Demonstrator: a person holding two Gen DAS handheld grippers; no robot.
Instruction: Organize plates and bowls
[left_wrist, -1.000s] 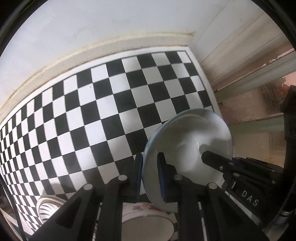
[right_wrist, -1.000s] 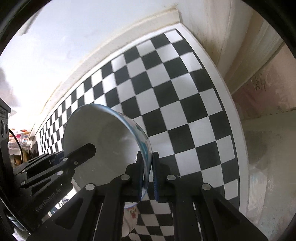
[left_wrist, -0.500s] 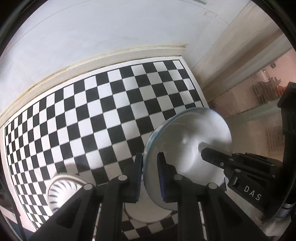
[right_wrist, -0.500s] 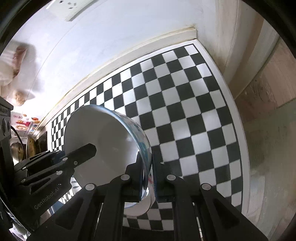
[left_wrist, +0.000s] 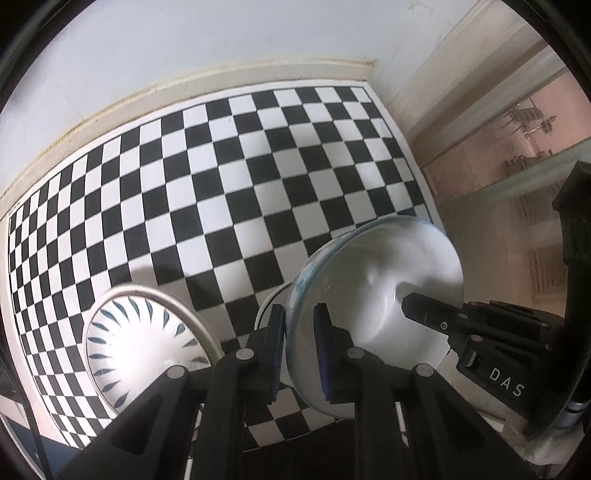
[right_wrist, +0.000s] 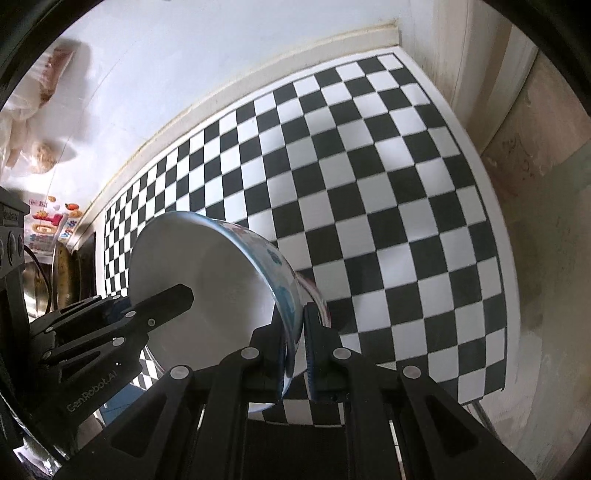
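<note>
- We are gripping one white bowl (left_wrist: 373, 295) with both tools at once: the left gripper (left_wrist: 299, 350) is clamping its blue pads on the rim at one side, one pad inside the bowl and one outside.
- The right gripper (right_wrist: 295, 347) is pinching the opposite rim of the same bowl (right_wrist: 207, 273) in the same way, its jaws closed on the thin wall.
- We are holding the bowl tilted, above the checkered mat (left_wrist: 229, 177), with its open inside facing the left wrist camera; nothing is lying in it.
- Its outer wall is showing a blue pattern in the right wrist view.
- In the left view, the right tool is showing beyond the bowl, reaching in from the right.
- Under the held bowl, another white dish (left_wrist: 267, 306) is sitting on the mat, only partly showing; we cannot tell what it is holding.
- To its left, a white plate with blue petal marks (left_wrist: 140, 339) is resting on the mat, with nothing on it.
- The mat is running up to a pale wall (left_wrist: 221, 37) at the back.
</note>
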